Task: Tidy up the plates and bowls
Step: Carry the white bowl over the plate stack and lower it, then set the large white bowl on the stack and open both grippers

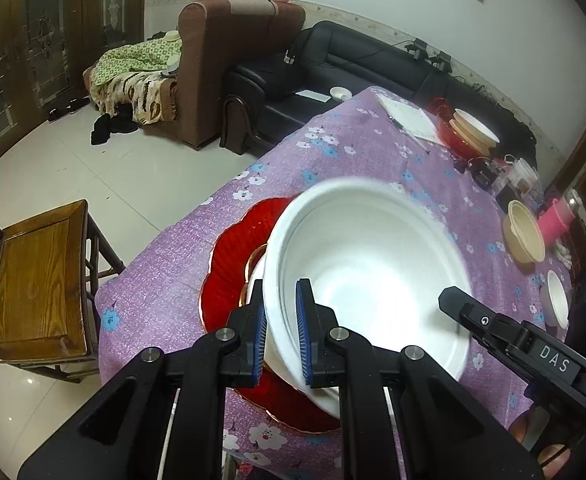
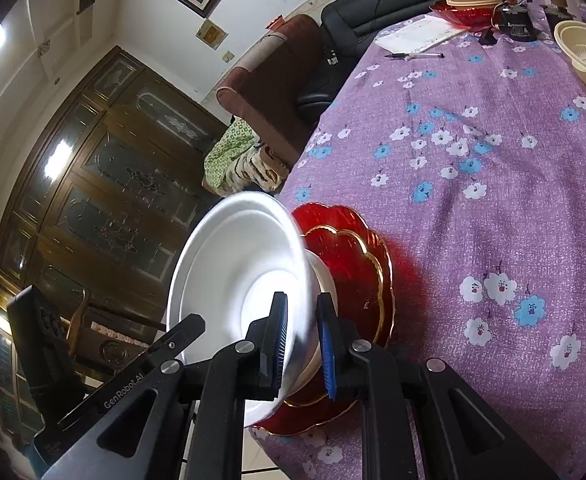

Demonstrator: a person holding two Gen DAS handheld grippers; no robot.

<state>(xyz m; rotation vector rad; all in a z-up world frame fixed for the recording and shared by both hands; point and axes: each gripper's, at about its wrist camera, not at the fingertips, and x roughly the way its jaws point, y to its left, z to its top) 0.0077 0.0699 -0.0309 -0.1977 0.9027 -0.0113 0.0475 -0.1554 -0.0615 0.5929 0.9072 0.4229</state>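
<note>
Foam, by its look: the wide white disposable bowl [image 1: 369,276] (light, easily dented) hangs tilted over stacked red scalloped glass plates [image 1: 229,264], left gripper [image 1: 281,328] and right gripper [image 2: 303,344] each pinching opposite rim edges, sensibly.

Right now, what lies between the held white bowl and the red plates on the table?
Another white bowl sits under the white bowl, on the stacked red plates; the right wrist view shows it best.

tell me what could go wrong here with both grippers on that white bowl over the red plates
The white bowl is pinched only at its thin rim by the left gripper and right gripper, so it may flex or slip. It is tilted over the red plates near the table edge and could knock them off.
</note>
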